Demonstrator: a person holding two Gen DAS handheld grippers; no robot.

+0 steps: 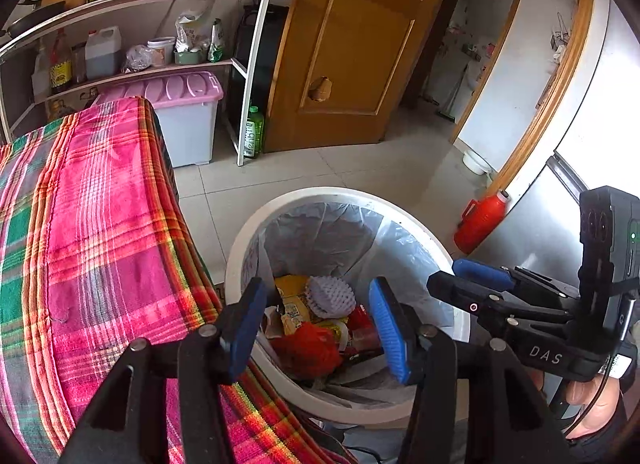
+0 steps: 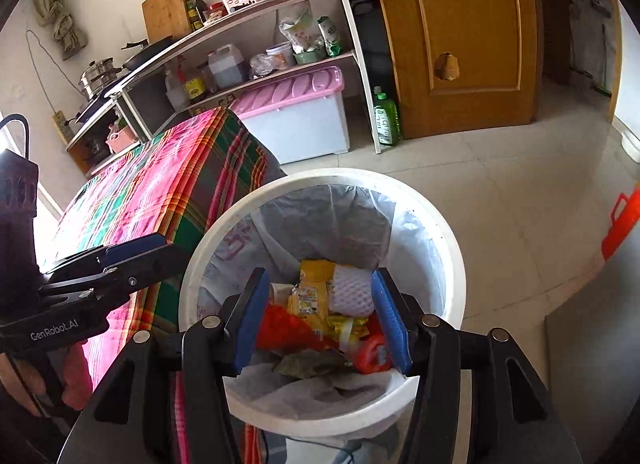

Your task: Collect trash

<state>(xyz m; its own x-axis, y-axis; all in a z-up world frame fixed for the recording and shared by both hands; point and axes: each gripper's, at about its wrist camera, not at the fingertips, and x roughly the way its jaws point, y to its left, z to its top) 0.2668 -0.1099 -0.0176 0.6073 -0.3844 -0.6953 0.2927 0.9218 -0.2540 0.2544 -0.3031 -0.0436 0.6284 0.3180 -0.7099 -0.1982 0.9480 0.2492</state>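
- Trash is being kept inside the white lined bin, at six o'clock beside the plaid table.
- Left gripper and right gripper are being held spread, empty, above it.
- Collection is being judged nearly done.

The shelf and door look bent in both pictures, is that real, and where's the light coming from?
Lens effect, probably: in the left wrist view the shelf bows and dark corners ring the picture; in the right wrist view the door leans and the bin bulges. Daylight whitens that view's left edge; the floor shines palely.
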